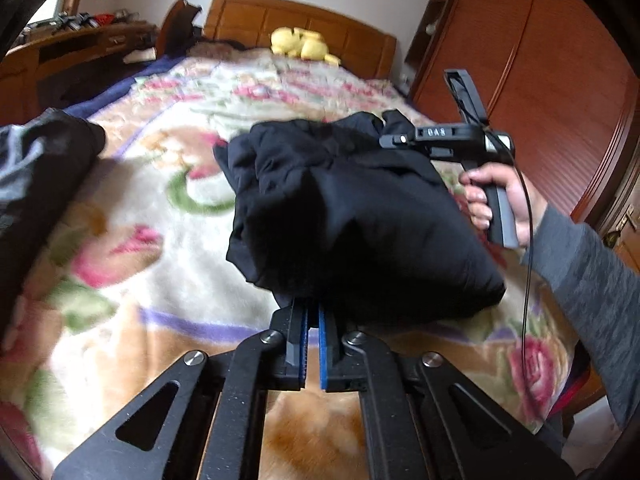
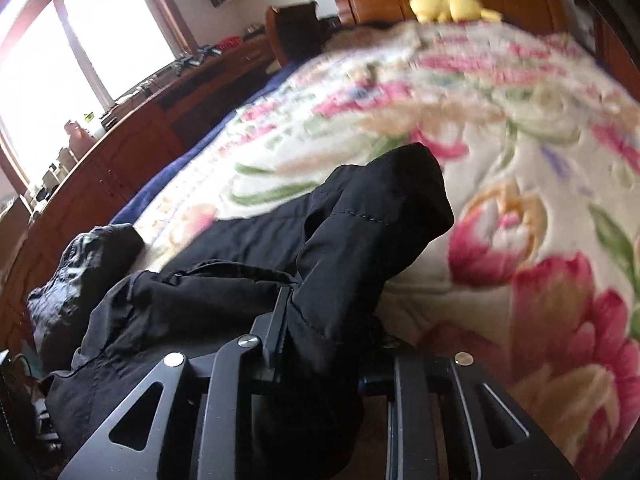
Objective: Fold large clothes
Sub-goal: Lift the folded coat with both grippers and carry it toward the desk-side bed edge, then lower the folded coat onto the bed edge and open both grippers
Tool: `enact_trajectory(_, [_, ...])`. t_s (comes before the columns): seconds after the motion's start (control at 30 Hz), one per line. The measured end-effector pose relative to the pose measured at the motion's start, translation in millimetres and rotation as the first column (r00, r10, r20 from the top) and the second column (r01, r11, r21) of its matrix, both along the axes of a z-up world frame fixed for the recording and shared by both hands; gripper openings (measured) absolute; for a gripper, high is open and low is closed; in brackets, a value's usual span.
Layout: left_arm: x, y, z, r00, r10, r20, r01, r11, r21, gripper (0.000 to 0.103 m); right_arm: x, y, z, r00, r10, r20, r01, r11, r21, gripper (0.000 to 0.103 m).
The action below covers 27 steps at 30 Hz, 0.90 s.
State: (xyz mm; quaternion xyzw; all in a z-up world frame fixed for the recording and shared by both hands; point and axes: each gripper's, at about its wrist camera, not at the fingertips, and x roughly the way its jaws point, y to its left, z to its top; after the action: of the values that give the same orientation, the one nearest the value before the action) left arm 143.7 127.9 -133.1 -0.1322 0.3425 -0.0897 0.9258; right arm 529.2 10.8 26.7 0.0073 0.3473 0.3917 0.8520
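Note:
A large black garment (image 1: 352, 216) is bunched up and held above the floral bedspread (image 1: 152, 208). My left gripper (image 1: 313, 307) is shut on its near edge, blue pads pinching the cloth. My right gripper (image 1: 390, 136) shows in the left wrist view gripping the garment's far upper corner, held by a hand. In the right wrist view the garment (image 2: 352, 232) drapes over my right gripper (image 2: 328, 320), whose jaws are closed on a thick fold; the fingertips are hidden by cloth.
Another dark garment (image 1: 36, 168) lies at the bed's left edge; it also shows in the right wrist view (image 2: 80, 276). A yellow plush toy (image 1: 304, 44) sits by the wooden headboard (image 1: 304, 20). A wooden wardrobe (image 1: 540, 80) stands right, a desk (image 2: 160, 120) left.

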Motion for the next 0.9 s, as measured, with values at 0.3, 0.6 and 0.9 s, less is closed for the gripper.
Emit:
enact_trajectory(0.3, [-59.9, 86.2, 61.9, 0.977, 0.133, 0.166, -0.132, 0.991, -0.019, 0.004, -81.3, 50.5, 69.1, 0.987, 0.066, 0.146, -0.068, 0.998, 0.009, 0.021])
enact_trajectory(0.6, [-125.3, 210.5, 141.1, 0.909, 0.311, 0.279, -0.359, 0.922, 0.142, 0.004, -161.4, 180.6, 124.1, 0.95, 0.214, 0.229, -0.229, 0.973, 0.04, 0.021])
enact_trajectory(0.9, [-156.7, 336.8, 88.9, 0.82, 0.572, 0.029, -0.554, 0.779, 0.293, 0.004, -213.2, 329.9, 70.6, 0.942, 0.326, 0.074, -0.317, 0.942, -0.107, 0.04])
